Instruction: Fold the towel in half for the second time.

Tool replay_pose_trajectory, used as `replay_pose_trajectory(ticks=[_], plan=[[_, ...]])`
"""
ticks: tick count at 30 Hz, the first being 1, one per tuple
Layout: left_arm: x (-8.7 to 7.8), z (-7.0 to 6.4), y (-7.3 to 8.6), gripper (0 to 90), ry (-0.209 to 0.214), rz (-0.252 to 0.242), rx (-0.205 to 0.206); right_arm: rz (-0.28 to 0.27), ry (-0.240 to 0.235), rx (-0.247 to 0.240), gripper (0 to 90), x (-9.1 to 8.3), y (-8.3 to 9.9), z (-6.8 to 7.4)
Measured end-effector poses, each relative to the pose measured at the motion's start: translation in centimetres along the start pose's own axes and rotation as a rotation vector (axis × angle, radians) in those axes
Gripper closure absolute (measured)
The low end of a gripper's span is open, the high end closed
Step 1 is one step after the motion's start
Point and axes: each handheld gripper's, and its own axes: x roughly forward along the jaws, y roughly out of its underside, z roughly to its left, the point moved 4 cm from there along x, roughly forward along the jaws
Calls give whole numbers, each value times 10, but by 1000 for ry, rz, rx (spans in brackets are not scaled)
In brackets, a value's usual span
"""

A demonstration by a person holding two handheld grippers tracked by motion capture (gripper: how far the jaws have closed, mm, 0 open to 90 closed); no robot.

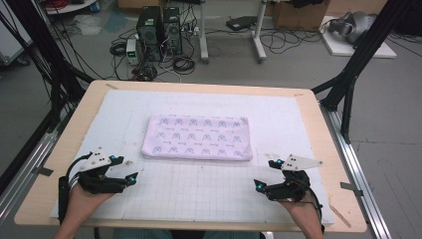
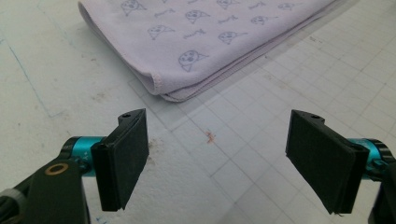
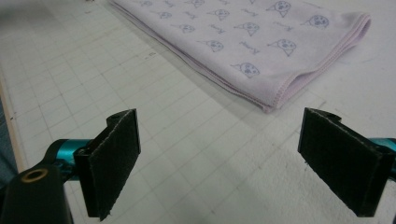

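A pale pink towel (image 1: 196, 137) printed with small animal faces lies folded into a rectangle in the middle of the white gridded mat (image 1: 209, 191). My left gripper (image 1: 130, 170) hovers open over the mat just short of the towel's near left corner (image 2: 161, 88). My right gripper (image 1: 266, 174) is open too, a little short of the towel's near right corner (image 3: 275, 100). Both pairs of black pads (image 2: 123, 156) (image 3: 114, 161) stand wide apart with nothing between them.
The mat covers a wooden table (image 1: 318, 114) with black frame posts (image 1: 348, 74) at both back sides. Beyond the table, computer towers (image 1: 159, 32), cables and boxes sit on the floor. Bare mat lies between the two grippers.
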Motion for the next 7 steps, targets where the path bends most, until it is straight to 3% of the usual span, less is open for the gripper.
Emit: replay_pose_trajectory(ticks=[7], plan=[[-1,-5,1,217,-1,-2,7,-7,0,8,122,-3,7,2]])
